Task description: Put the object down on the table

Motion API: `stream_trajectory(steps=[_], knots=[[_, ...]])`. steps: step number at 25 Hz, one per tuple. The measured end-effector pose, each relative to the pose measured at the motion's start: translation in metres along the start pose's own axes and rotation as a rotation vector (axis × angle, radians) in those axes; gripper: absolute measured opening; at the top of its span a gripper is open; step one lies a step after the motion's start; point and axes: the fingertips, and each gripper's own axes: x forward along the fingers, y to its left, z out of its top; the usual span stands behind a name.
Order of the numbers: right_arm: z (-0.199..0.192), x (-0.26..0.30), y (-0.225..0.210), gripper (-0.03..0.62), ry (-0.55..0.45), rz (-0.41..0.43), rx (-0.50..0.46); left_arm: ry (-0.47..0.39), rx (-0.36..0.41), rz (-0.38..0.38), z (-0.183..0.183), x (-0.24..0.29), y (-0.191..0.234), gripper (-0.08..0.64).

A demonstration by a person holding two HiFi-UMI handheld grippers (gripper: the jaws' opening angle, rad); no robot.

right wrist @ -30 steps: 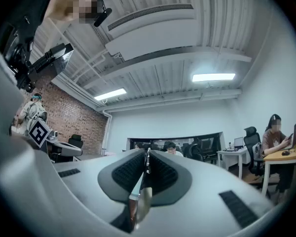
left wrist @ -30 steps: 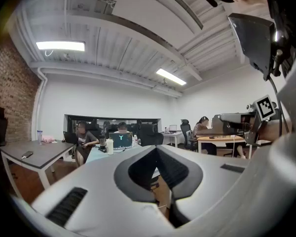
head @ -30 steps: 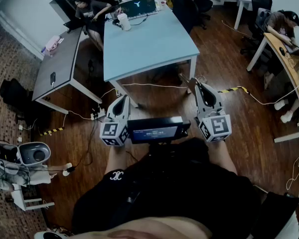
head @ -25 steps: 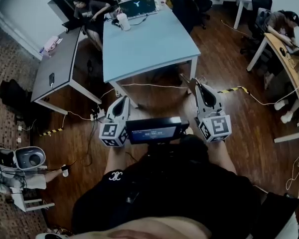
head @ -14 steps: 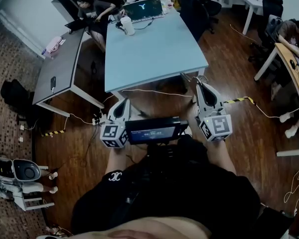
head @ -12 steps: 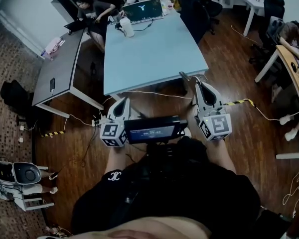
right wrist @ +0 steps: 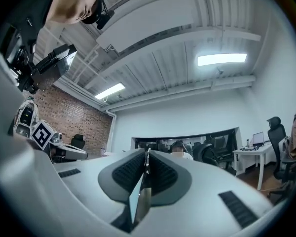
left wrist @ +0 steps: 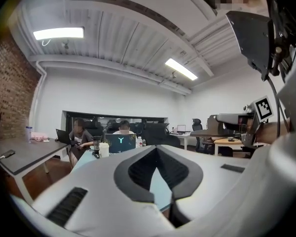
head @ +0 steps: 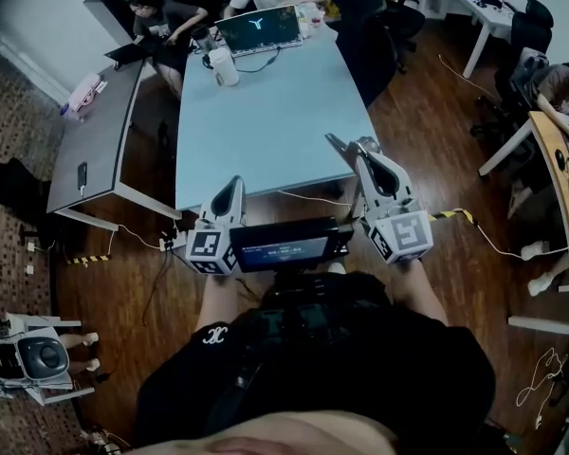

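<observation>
Head view shows I have stepped closer, so my right claw (head: pixel 362 147), clamped on the thin flat object (head: pixel 335 144), now reaches the blue tabletop (head: pixel 266 102), while my left claw (head: pixel 231 184) is together, empty.

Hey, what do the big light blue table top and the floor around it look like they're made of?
The table top is probably laminate or painted board, with a smooth matte finish: its colour is even and shows no grain. The floor looks like dark wood planks or wood-look laminate, fairly glossy: board lines and soft reflections show.
</observation>
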Motion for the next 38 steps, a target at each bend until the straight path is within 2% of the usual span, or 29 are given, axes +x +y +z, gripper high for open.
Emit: stream_trajectory(steps=[7, 14, 19, 23, 26, 29, 31, 34, 38], knots=[[-0.025, 0.04, -0.016, 0.018, 0.054, -0.011, 0.038, 0.023, -0.009, -0.026, -0.004, 0.038, 0.018, -0.002], [-0.058, 0.084, 0.006, 0.018, 0.068, 0.007, 0.05, 0.048, -0.033, 0.003, -0.015, 0.036, 0.066, -0.002], [-0.142, 0.136, 0.018, 0.018, 0.21, 0.009, 0.08, 0.06, -0.027, 0.008, -0.02, 0.033, 0.096, -0.002], [-0.216, 0.166, 0.034, 0.018, 0.346, 0.024, 0.144, 0.07, -0.032, 0.016, -0.027, 0.031, 0.108, -0.002], [-0.273, 0.17, 0.042, 0.018, 0.465, 0.026, 0.171, 0.062, -0.033, 0.027, -0.021, 0.034, 0.111, -0.002], [-0.324, 0.169, 0.04, 0.018, 0.581, -0.006, 0.176, 0.06, -0.034, 0.021, -0.018, 0.04, 0.12, -0.002], [-0.349, 0.165, 0.036, 0.018, 0.638, -0.035, 0.19, 0.061, -0.034, 0.02, -0.017, 0.043, 0.126, -0.002], [-0.366, 0.164, 0.032, 0.023, 0.671, -0.064, 0.217, 0.066, -0.033, 0.034, -0.017, 0.044, 0.137, -0.002], [-0.389, 0.173, 0.03, 0.041, 0.735, -0.045, 0.175, 0.074, -0.027, 0.039, -0.017, 0.047, 0.141, -0.002]])
